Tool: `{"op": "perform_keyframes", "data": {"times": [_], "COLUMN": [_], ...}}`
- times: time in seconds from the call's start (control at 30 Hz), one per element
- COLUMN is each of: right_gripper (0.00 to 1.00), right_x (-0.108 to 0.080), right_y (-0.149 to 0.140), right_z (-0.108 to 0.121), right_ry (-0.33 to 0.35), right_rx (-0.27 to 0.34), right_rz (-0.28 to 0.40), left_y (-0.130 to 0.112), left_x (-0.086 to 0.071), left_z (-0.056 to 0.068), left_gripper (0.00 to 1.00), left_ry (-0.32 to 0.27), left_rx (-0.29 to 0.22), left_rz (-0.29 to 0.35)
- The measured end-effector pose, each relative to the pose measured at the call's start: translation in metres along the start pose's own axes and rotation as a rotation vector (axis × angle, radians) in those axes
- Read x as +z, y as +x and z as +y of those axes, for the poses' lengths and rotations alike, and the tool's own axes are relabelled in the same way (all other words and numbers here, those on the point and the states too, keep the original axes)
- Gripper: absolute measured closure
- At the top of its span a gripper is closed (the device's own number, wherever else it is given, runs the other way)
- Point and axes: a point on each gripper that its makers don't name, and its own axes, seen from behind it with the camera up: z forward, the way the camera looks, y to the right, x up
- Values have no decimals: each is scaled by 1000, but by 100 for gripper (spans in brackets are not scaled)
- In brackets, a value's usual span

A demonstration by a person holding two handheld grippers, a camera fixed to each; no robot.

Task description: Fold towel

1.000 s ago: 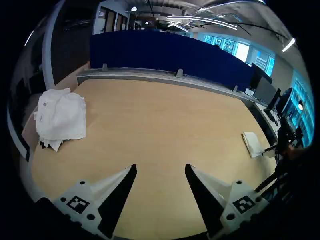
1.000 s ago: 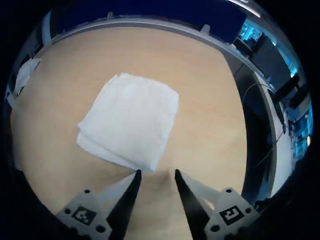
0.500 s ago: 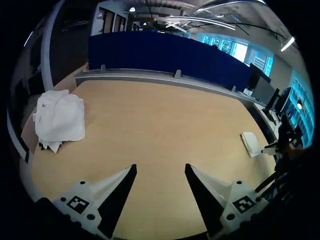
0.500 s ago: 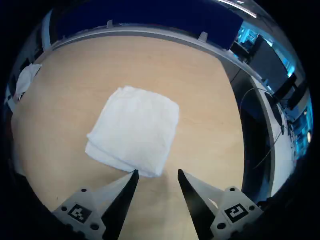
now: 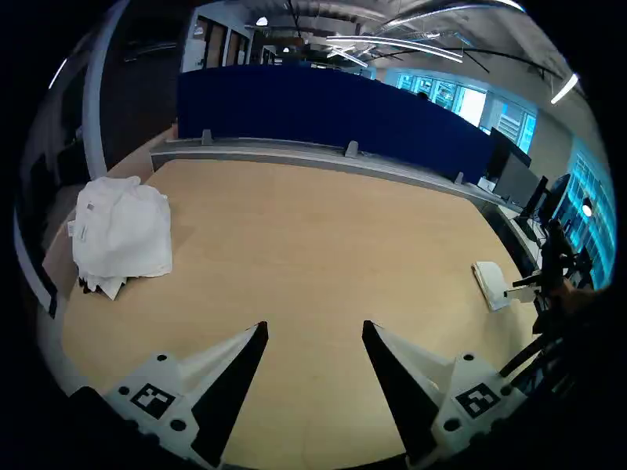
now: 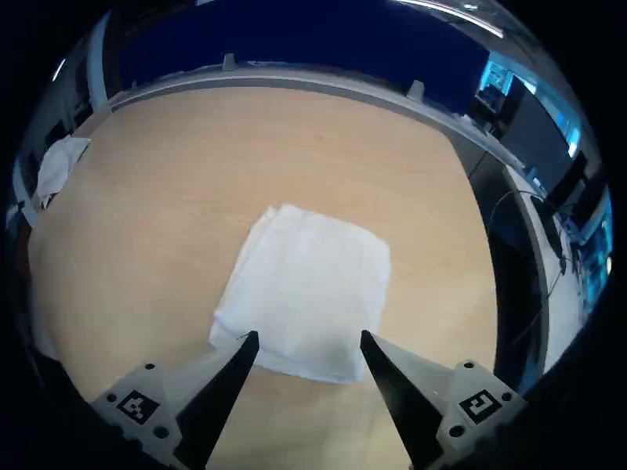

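Looking down the right gripper (image 6: 307,335) at a white towel (image 6: 309,301), already folded into a thick square, with stacked layers showing along its left and near sides. Lying flat on a light wooden table (image 6: 157,219), toward the right half of it. Spread wide open here, nothing pinched between the fingers, tips parked right over the towel's near edge, one toward each near corner. Honestly can't tell whether touching the cloth or just floating above it. Over to the left gripper (image 5: 314,323) now: also wide open, gripping nothing at all, hanging above bare wood close to the table's front edge. From that side, can spot the towel (image 5: 492,282) small and far off, by the table's right edge. Can also make out a rumpled pile of white cloths (image 5: 121,235) sitting at the left edge, well apart from the towel, with a few loose corners poking out underneath. Shows up again as a small white lump near the table's far left corner in the right gripper view. Along the far edge, got a grey rail (image 5: 313,154) and right behind it a dark blue partition (image 5: 329,110).
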Motion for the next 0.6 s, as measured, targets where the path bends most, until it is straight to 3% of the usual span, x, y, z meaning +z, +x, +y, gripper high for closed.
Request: {"op": "perform_keyframes", "data": {"times": [0.27,0.47,0.6], "right_gripper": [0,0,0], "right_x": [18,29,28], "right_y": [-5,-20,-18], "right_z": [-16,-21,-21], "right_ry": [24,24,24], "right_rx": [24,7,9], "right_rz": [-8,-23,-13], "left_y": [-2,-4,-4], "left_x": [-4,-5,-4], "left_z": [-7,-11,-12], "left_gripper": [11,11,11], "left_ry": [15,23,25], "left_rx": [6,17,18], "left_rz": [-6,-12,-14]}}
